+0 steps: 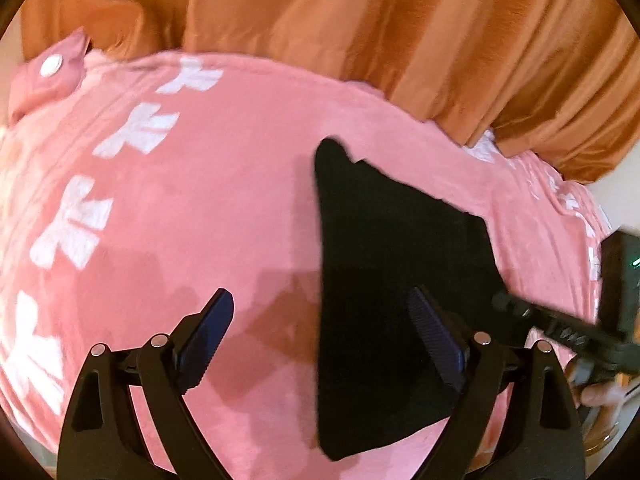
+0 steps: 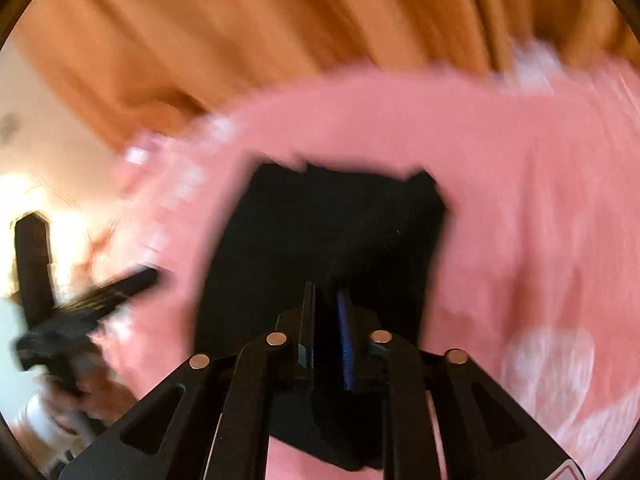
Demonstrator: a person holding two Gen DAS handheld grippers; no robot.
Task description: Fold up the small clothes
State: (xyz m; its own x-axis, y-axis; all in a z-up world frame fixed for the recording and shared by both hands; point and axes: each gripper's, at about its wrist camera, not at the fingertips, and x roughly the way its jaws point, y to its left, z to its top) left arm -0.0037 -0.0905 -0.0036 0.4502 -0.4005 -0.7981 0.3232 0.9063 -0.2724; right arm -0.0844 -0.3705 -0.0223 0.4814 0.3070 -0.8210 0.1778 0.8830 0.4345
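Nearest the lens, the left gripper (image 1: 320, 344) shows its two ribbed, dark blue pads (image 1: 208, 336) spread wide apart with nothing between them, hovering over the black garment (image 1: 392, 280) and the pink beside it. Black and matte, the small cloth lies flat on the pink blanket (image 1: 200, 208) with a straight left edge, an uneven, notched far edge and a pointed far-left corner; no folds or seams can be made out in its dark surface. From the right wrist view the right gripper (image 2: 326, 320) has its fingers pressed close together over the near edge of the same black garment (image 2: 320, 240), and dark cloth sits between the pads, so it appears to be pinching that edge, though motion blur softens the detail. Soft and fleecy, the blanket carries white bow-like prints (image 1: 76, 224) along its left side and a large white patch (image 2: 552, 372) near the right gripper. Behind the blanket's far edge hangs an orange curtain (image 1: 400, 40) in vertical pleats.
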